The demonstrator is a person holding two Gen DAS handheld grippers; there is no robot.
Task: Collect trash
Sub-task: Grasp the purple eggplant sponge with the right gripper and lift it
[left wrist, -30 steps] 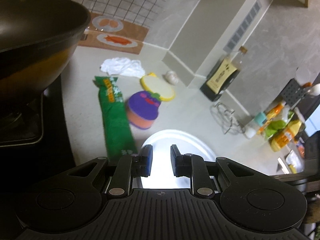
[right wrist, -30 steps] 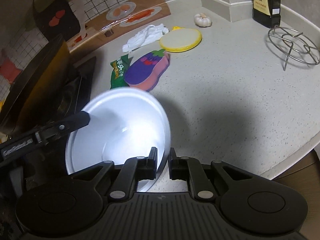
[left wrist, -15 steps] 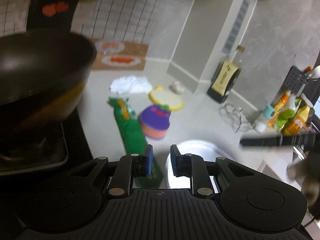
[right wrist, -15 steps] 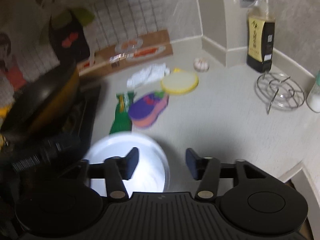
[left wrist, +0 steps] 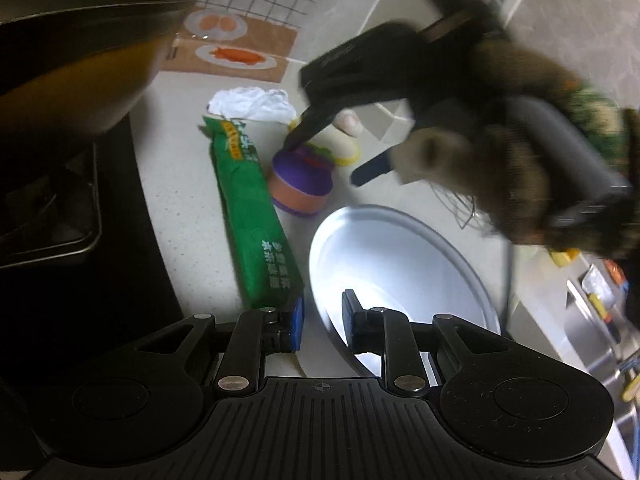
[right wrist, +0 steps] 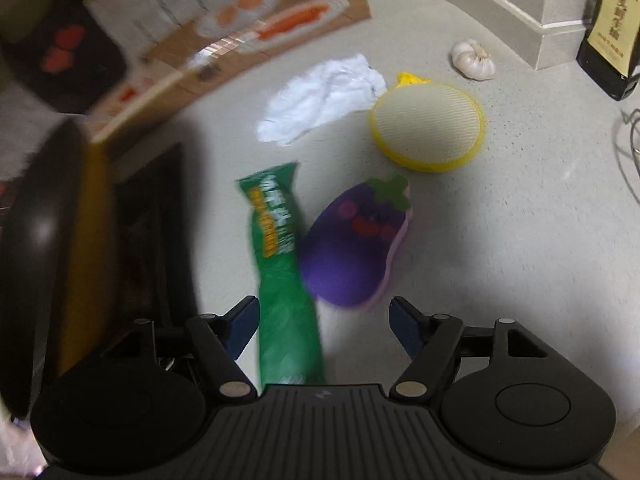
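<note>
Two pieces of trash lie on the pale worktop [right wrist: 500,240]: a long green wrapper [right wrist: 280,280] and a crumpled white paper [right wrist: 324,96]. The wrapper's near end runs between the right gripper's [right wrist: 324,320] fingers, close to the left one, and they do not press it. Those fingers have just been opening and now stand wide. The white paper lies well ahead of them, past the wrapper's far end. Just right of the wrapper, ahead of the right fingers, sits a purple eggplant sponge [right wrist: 356,248], and past it a round yellow scrubber [right wrist: 428,124] and a garlic bulb [right wrist: 474,60]. The left gripper's [left wrist: 322,320] fingers have just opened a little and stand narrow, with the rim of a silver plate [left wrist: 400,256] rising between them; the right one sits over the plate, and I cannot tell if they touch it. The wrapper's end [left wrist: 256,216] lies just ahead of the left finger. A dark pan [left wrist: 80,40] sits far left.
</note>
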